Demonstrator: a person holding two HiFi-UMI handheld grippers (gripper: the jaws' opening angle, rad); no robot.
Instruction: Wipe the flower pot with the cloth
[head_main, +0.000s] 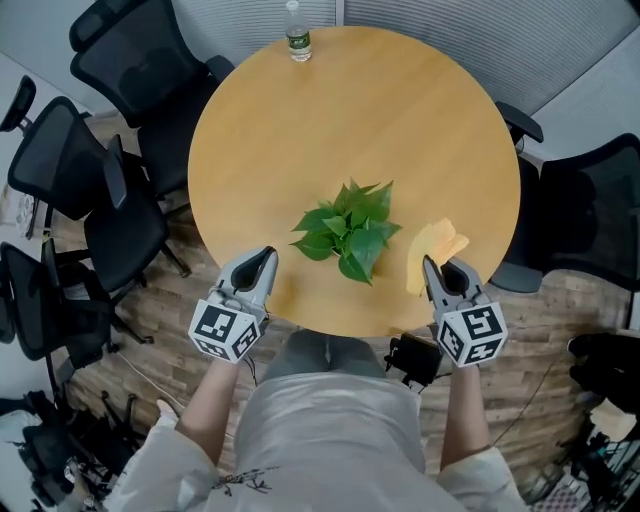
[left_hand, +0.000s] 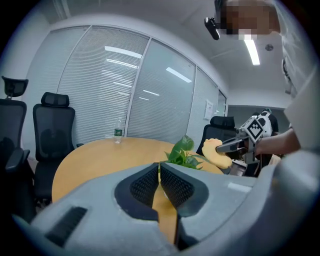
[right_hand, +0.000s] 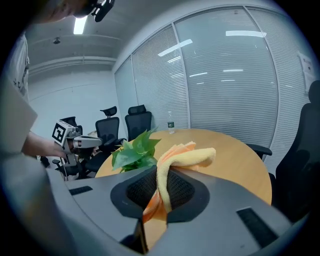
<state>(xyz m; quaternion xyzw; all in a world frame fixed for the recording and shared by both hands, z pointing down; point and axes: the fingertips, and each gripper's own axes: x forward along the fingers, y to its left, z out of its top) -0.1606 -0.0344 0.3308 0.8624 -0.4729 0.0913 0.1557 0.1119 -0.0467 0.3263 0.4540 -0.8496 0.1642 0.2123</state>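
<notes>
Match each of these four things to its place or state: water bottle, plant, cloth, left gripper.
Things:
1. water bottle
2. plant
3. cloth
4. left gripper

Places or states:
a. jaws shut, nothing between them
b. at the far edge of the table
c. clamped in the jaws of the right gripper
d. on the table, roughly between the two grippers

Pairs: 1-b; 2-d; 3-c; 4-a
</notes>
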